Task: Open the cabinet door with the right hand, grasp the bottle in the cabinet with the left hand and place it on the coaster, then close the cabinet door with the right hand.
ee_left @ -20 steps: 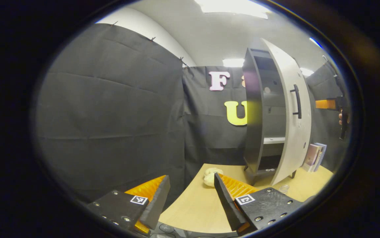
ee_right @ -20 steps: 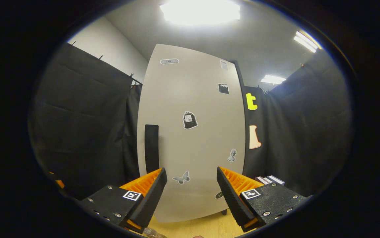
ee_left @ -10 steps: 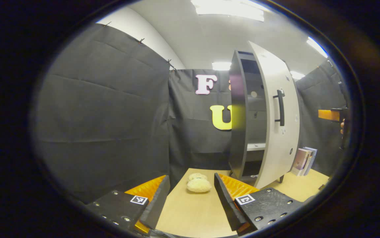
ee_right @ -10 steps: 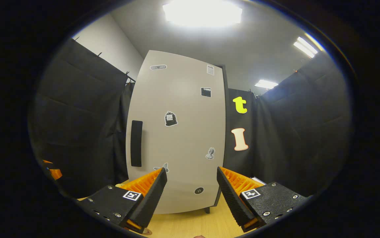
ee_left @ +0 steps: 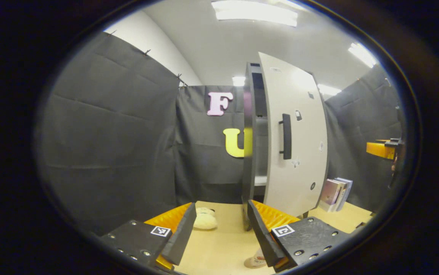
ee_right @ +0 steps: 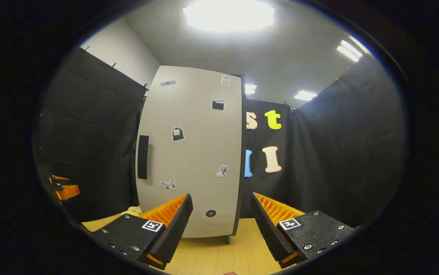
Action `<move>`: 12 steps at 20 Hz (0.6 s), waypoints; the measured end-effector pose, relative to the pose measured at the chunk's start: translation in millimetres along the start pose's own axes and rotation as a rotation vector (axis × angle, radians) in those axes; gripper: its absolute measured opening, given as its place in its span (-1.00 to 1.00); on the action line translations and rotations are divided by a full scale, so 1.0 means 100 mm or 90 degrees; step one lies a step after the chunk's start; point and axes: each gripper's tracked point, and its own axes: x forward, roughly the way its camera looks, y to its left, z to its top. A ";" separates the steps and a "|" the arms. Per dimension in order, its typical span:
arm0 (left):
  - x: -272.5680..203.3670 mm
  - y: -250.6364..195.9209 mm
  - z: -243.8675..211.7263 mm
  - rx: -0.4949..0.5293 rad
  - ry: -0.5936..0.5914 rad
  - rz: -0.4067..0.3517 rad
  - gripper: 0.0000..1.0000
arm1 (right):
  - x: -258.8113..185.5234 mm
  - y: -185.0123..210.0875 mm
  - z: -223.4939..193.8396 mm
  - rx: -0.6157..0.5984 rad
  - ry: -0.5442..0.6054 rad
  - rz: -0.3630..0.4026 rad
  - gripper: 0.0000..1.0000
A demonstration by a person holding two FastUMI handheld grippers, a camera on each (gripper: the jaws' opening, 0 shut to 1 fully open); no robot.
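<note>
The cabinet door (ee_right: pixel 189 152), at twelve o'clock of the released right claw (ee_right: pixel 221 219), should be pushed flush.

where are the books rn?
In the left gripper view, the books stand upright on the table at right, just beyond the cabinet door, against the black cloth wall.

Cabinet door (ee_left: pixel 294 141) swings from half open to nearly shut; only a thin slit of the cabinet (ee_left: pixel 250 145) interior shows now. Right gripper (ee_right: pixel 221 221) backs away from the door, jaws apart. Left gripper (ee_left: pixel 221 229) pans right.
</note>
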 end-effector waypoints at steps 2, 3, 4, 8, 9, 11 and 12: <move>0.02 -0.19 0.04 0.001 -0.002 -0.008 0.69 | -0.03 -0.15 -0.03 0.009 0.002 -0.003 0.88; 0.03 -0.27 0.06 0.003 -0.002 -0.010 0.69 | -0.04 -0.23 -0.04 0.012 0.003 -0.006 0.89; 0.06 -0.35 0.07 0.005 -0.002 -0.012 0.69 | -0.05 -0.31 -0.06 0.014 0.004 -0.010 0.89; 0.12 -0.62 0.09 0.006 -0.004 -0.016 0.60 | -0.11 -0.59 -0.18 0.032 0.011 -0.024 0.89; 0.12 -0.67 0.09 0.008 -0.004 -0.017 0.67 | -0.12 -0.64 -0.19 0.039 0.012 -0.026 0.89; 0.13 -0.75 0.10 0.014 -0.004 -0.018 0.61 | -0.14 -0.73 -0.19 0.051 0.011 -0.028 0.89; 0.13 -0.80 0.10 0.016 -0.005 -0.019 0.61 | -0.15 -0.77 -0.19 0.054 0.008 -0.029 0.89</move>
